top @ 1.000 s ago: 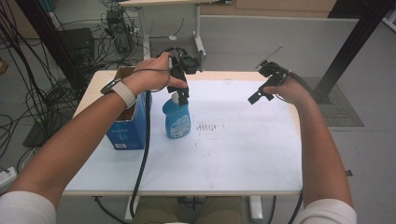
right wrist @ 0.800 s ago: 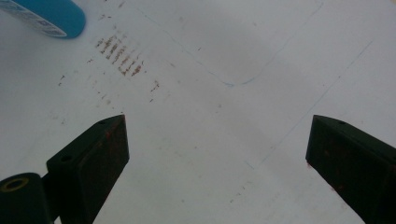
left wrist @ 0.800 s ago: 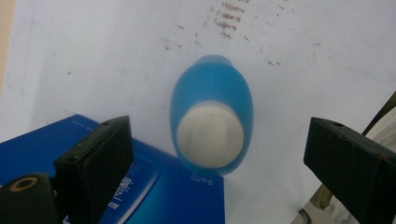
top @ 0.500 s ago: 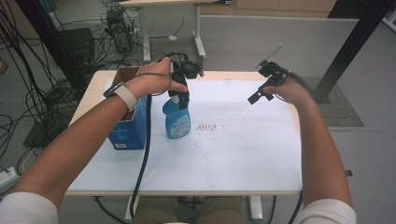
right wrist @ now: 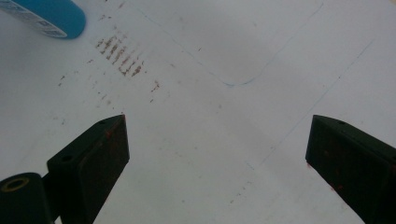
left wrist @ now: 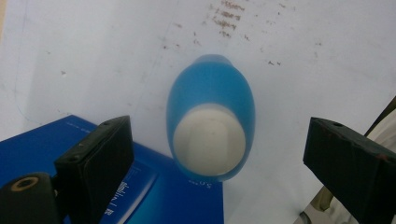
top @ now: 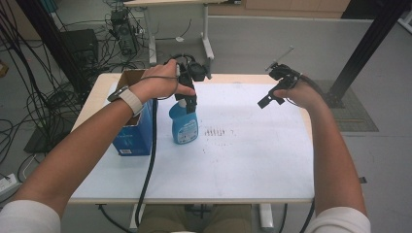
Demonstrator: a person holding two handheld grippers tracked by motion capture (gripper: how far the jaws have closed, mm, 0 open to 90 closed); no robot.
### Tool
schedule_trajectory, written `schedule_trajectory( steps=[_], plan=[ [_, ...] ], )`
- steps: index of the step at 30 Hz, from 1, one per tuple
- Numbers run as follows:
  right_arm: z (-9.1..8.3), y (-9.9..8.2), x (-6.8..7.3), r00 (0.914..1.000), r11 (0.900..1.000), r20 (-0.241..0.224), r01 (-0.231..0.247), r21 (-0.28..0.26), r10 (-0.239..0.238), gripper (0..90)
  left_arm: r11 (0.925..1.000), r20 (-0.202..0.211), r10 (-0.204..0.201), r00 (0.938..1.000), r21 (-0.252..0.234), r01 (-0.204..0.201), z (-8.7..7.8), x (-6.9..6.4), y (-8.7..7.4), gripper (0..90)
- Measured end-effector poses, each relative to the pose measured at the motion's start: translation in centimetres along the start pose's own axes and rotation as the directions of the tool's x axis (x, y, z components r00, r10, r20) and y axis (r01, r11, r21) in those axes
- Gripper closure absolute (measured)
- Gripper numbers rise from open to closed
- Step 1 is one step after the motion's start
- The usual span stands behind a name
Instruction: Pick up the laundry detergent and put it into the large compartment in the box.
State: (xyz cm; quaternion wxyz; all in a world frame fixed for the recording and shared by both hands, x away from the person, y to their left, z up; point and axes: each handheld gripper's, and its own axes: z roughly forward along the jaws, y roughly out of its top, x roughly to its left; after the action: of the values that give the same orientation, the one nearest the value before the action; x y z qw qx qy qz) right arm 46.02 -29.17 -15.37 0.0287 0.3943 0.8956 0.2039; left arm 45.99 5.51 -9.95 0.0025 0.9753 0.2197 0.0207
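Note:
A blue bottle [top: 184, 125] with a white cap [left wrist: 209, 140] stands upright on the white table top [top: 243, 160], left of the middle. My left gripper [top: 190, 99] hangs right above the cap and points straight down. It is open, and in the left gripper view [left wrist: 215, 158] one jaw stands on each side of the bottle without touching it. My right gripper [top: 270, 98] hovers over the far right part of the table. It is open too [right wrist: 217, 158], with only bare table between its jaws.
A blue cardboard box [top: 134, 138] with an open top stands close to the bottle's left [left wrist: 140, 186]. Brown smudges [top: 218, 132] mark the table just right of the bottle [right wrist: 121, 56]. Cables trail from both grippers.

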Motion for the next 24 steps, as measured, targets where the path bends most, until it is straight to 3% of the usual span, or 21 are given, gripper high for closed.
schedule_trajectory(
  steps=[24],
  plan=[
    [-0.02,0.02,-0.10,1.0000,1.0000,0.000,0.000,0.001,0.000,6.1,1.0000,0.009,-0.007,0.9999,-0.004,0.007,-0.04,0.32,-0.15,9.1]
  ],
)
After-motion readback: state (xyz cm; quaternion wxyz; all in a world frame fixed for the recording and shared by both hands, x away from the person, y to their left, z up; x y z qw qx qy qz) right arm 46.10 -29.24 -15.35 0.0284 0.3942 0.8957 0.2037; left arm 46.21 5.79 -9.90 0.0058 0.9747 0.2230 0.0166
